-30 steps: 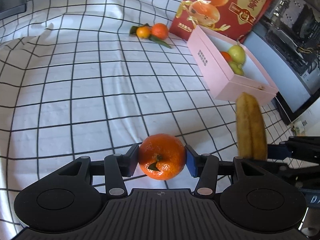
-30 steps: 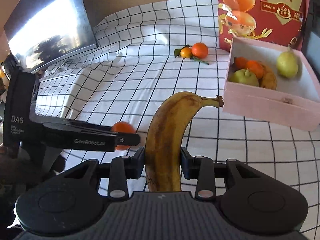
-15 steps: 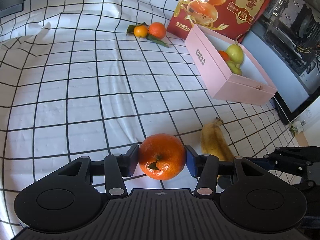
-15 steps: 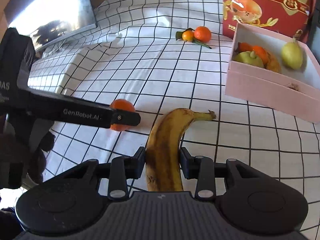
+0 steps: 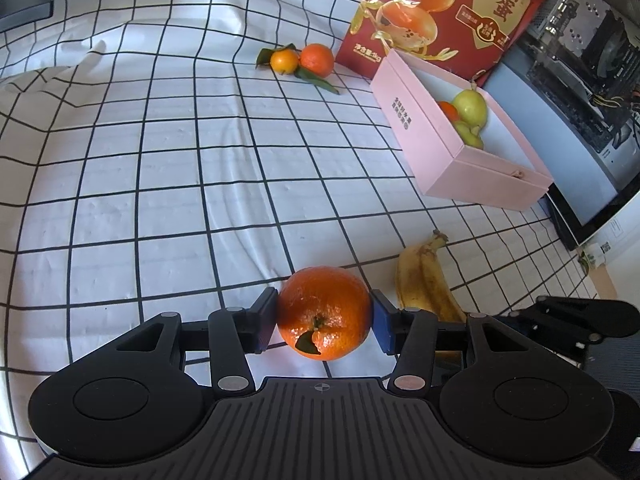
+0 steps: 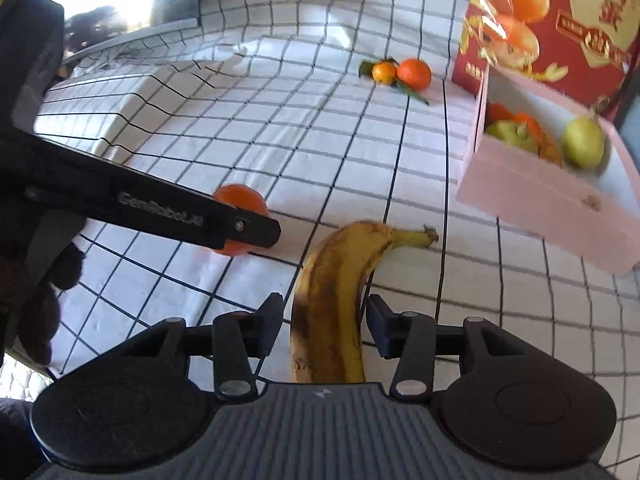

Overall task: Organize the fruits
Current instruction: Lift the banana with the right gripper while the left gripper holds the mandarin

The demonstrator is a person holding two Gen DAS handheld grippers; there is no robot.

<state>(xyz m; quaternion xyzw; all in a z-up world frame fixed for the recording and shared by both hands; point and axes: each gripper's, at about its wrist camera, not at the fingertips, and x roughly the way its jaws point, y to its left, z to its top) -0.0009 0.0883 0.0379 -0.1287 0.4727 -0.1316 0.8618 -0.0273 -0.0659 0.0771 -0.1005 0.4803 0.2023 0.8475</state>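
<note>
Two fruits are in play. The left gripper [image 5: 324, 322] pinches a large orange [image 5: 324, 312] between its pads, just above the checked tablecloth [image 5: 160, 168]. The right gripper [image 6: 325, 326] has just been opening: its jaws now stand clear on either side of the banana [image 6: 340, 292], which lies on the cloth between them, stem pointing toward the pink box [image 6: 552, 196]. That box, well apart to the right, already holds pears and oranges. Two small leafy mandarins [image 5: 302, 60] wait near the red carton [image 5: 448, 12]. The step in hand looks like setting the banana down; next, probably, the right gripper backs away while the orange needs carrying over the box wall and releasing inside.
</note>
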